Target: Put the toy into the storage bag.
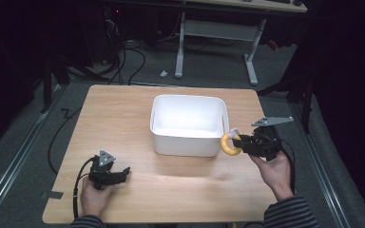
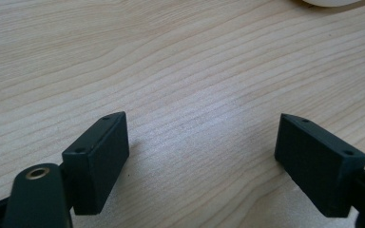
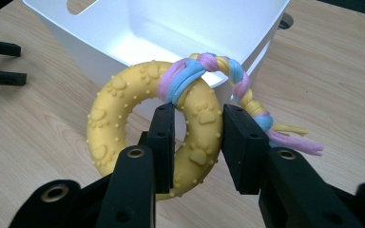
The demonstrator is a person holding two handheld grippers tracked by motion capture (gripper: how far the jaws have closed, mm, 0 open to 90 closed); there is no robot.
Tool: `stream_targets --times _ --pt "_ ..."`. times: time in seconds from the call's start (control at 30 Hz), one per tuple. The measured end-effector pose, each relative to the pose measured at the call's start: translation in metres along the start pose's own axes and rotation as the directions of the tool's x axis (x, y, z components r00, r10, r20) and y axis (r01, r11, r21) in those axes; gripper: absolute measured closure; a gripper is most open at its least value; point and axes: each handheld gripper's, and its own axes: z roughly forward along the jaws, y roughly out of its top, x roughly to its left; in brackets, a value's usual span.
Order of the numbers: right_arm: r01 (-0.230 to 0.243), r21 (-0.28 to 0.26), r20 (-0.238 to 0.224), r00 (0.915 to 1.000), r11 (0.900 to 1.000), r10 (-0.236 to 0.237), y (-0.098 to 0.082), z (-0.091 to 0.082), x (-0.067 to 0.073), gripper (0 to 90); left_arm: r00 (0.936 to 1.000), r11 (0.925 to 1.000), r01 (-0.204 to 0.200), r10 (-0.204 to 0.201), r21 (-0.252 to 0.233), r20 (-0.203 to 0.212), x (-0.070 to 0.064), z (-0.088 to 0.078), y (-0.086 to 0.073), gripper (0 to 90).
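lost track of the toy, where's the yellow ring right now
The yellow ring is clamped in the right gripper, beside the white bin's right front corner.

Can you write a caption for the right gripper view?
Right gripper pinches a yellow ring toy beside the white bin.

Wooden table (image 1: 123,114), grey floor (image 1: 209,71), white desk frame (image 1: 252,57) behind

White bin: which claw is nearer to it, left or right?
Right. The right claw holds a yellow ring toy just off the white bin's front right corner. The left claw sits open on the table, well apart from the bin's front left.
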Motion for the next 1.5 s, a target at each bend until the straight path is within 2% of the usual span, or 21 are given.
stream_targets --times 0.27,0.43,0.63,0.77,1.33,1.5 --pt "0.015 0.0 0.022 0.9996 1.0 -0.015 0.019 -0.009 0.006 66.9 1.0 1.0 -0.005 0.005 0.008 0.0 -0.002 0.001 0.001 15.0" --pt "0.032 -0.005 0.026 0.9992 0.999 -0.031 0.03 -0.007 0.012 66.9 1.0 0.9999 -0.006 0.006 0.009 0.002 -0.002 0.002 0.001 14.3" --pt "0.048 0.018 0.014 0.9987 0.999 -0.049 0.039 0.009 0.017 66.9 0.9998 1.0 -0.002 0.002 0.004 0.017 -0.001 0.001 0.001 14.1" --pt "0.056 0.022 0.006 0.9984 0.998 -0.056 0.046 0.019 0.021 66.9 0.9999 0.9999 -0.011 0.011 0.008 0.007 -0.002 0.001 0.001 14.7" --pt "0.079 0.05 -0.015 0.9968 0.996 -0.079 0.076 0.054 0.033 66.8 0.9998 0.9999 -0.013 0.013 0.009 0.013 -0.001 0.001 0.001 15.1" --pt "0.065 0.061 -0.02 0.9978 0.996 -0.064 0.081 0.064 0.033 66.9 0.9998 0.9999 -0.012 0.012 0.008 0.013 -0.001 0.001 0.001 15.5"
